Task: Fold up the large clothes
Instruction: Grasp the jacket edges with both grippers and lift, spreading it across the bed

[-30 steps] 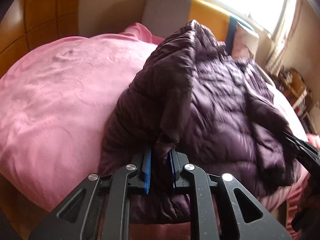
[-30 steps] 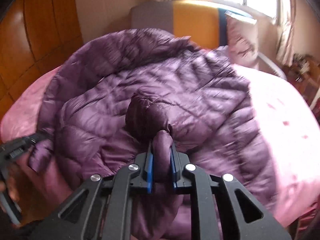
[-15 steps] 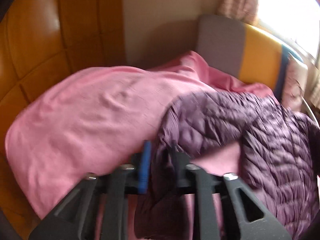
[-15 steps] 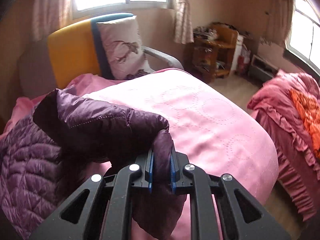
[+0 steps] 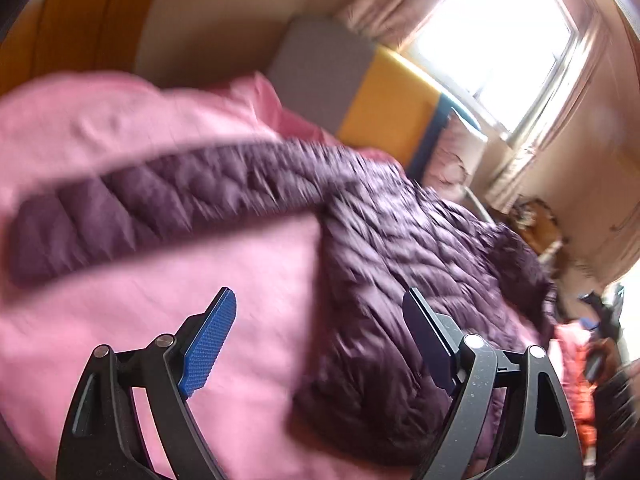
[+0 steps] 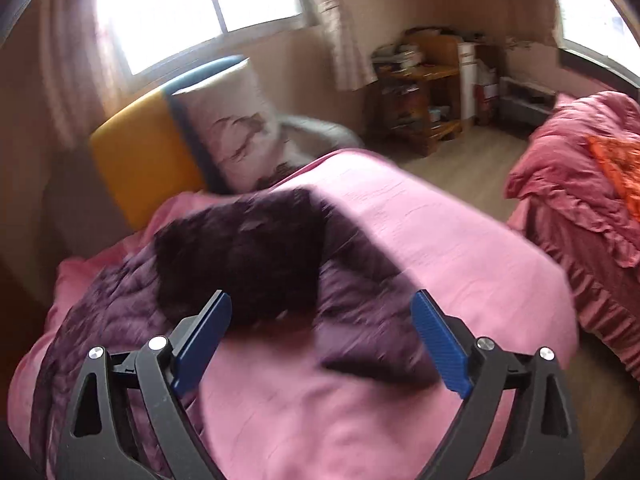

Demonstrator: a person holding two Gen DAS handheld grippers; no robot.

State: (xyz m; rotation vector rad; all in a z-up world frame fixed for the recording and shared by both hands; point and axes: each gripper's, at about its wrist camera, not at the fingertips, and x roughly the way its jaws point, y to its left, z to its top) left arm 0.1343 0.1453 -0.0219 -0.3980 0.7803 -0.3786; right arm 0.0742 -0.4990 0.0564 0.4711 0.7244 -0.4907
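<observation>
Left gripper (image 5: pixel 320 332): jaws spread wide and opening, blue ribbed pads apart. Nothing is pinched between them; only the pink bedspread (image 5: pixel 120 128) and the edge of the garment show through the gap.

Right gripper (image 6: pixel 322 338): jaws likewise spread wide and opening, nothing pinched. Garment fabric lies beyond and below the pads, not pressed by them.

Dark purple quilted puffer jacket (image 5: pixel 420 248): lies on the bed, on top of the pink bedspread. In the left wrist view one sleeve stretches out flat to the left across the bedspread, while the body fills the right side, reaching toward the bed's far edge. In the right wrist view the jacket (image 6: pixel 248 256) occupies the left half of the bed, with a darker bunched part on top near the middle. Motion blur hides seams and the collar.

Surroundings: a yellow and grey padded headboard (image 6: pixel 140 160) stands behind the bed, with a pale printed pillow (image 6: pixel 236 132) leaning against it. A second bed with ruffled red-pink bedding (image 6: pixel 580 200) sits well apart on the right. A cluttered wooden shelf unit (image 6: pixel 420 92) stands against the far wall.
</observation>
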